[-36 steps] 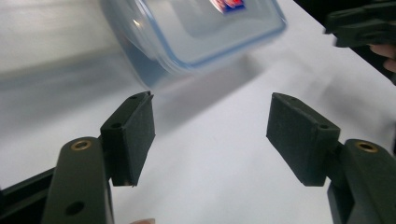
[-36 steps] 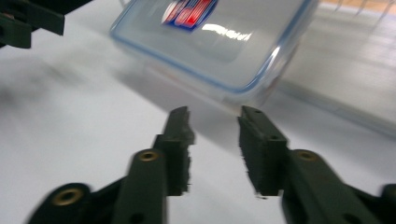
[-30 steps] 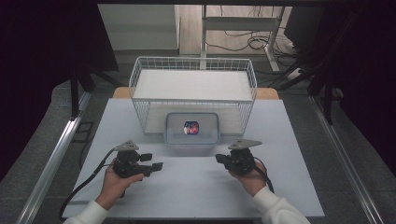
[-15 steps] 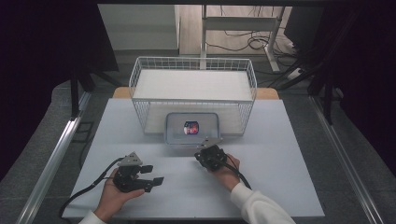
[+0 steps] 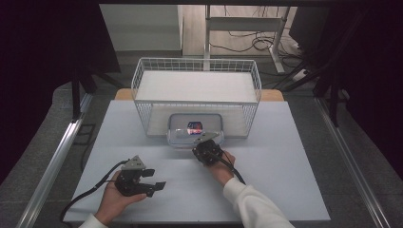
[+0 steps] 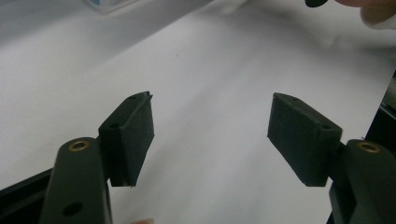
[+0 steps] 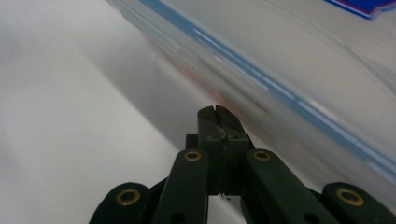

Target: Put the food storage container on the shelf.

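A clear plastic lidded container (image 5: 174, 137) with a blue seal stands on the white table just in front of the wire basket, and a small red-and-blue item (image 5: 195, 127) shows inside it. My right gripper (image 5: 199, 142) sits at the container's front edge. In the right gripper view its jaws (image 7: 216, 109) are shut with nothing between them, the tip just short of the container wall (image 7: 289, 60). My left gripper (image 5: 156, 178) rests near the table's front left, held open. In its own view (image 6: 212, 100) only bare white table lies between the jaws, and the container's corner (image 6: 105, 3) shows far off.
A white wire basket (image 5: 142, 71) stands at the back of the table, directly behind the container. The white table top (image 5: 285, 166) stretches wide to the right. Cables trail from both grippers toward the near edge. Dark floor and metal rails flank the table.
My right gripper has moved left and forward from the table's right side up to the container's front edge. The left gripper has drifted slightly toward the near edge, still open.
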`<state>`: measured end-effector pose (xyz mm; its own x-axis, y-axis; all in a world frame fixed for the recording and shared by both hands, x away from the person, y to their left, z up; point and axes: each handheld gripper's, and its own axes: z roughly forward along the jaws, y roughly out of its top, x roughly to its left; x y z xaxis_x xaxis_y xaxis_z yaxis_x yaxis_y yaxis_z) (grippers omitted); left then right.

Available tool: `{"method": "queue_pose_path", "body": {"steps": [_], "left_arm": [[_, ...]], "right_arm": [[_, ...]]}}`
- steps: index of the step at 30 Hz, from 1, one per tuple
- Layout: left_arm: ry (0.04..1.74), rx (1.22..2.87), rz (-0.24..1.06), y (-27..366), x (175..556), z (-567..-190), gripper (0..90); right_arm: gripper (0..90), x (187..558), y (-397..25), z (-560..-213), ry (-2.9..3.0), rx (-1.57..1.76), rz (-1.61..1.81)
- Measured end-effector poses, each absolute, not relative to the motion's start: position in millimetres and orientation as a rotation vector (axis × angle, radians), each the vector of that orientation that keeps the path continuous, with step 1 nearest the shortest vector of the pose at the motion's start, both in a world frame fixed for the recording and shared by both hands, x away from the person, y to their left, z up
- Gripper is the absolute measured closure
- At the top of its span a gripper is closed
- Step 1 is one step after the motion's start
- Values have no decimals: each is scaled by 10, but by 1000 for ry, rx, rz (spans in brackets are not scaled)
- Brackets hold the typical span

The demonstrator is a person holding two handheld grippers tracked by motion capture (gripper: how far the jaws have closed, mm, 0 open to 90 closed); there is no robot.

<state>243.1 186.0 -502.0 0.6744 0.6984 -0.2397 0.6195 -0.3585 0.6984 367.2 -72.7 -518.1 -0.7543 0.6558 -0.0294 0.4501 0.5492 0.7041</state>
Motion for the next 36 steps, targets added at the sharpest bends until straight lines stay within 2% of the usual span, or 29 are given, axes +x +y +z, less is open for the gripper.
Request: {"method": "queue_pose_path", "body": {"steps": [9,23,36], "left_arm": [[1019,2090,123,1859,2445,-5029,309],[1018,2104,132,1858,2453,-5042,307],[1018,2098,135,1868,2454,-5037,306]], "right_arm": [[890,3804,-717,-5093,2465,980,1075],[890,4225,-713,-5094,2418,1162,1160],[890,4306,-687,-5097,2404,1181,1154]]}}
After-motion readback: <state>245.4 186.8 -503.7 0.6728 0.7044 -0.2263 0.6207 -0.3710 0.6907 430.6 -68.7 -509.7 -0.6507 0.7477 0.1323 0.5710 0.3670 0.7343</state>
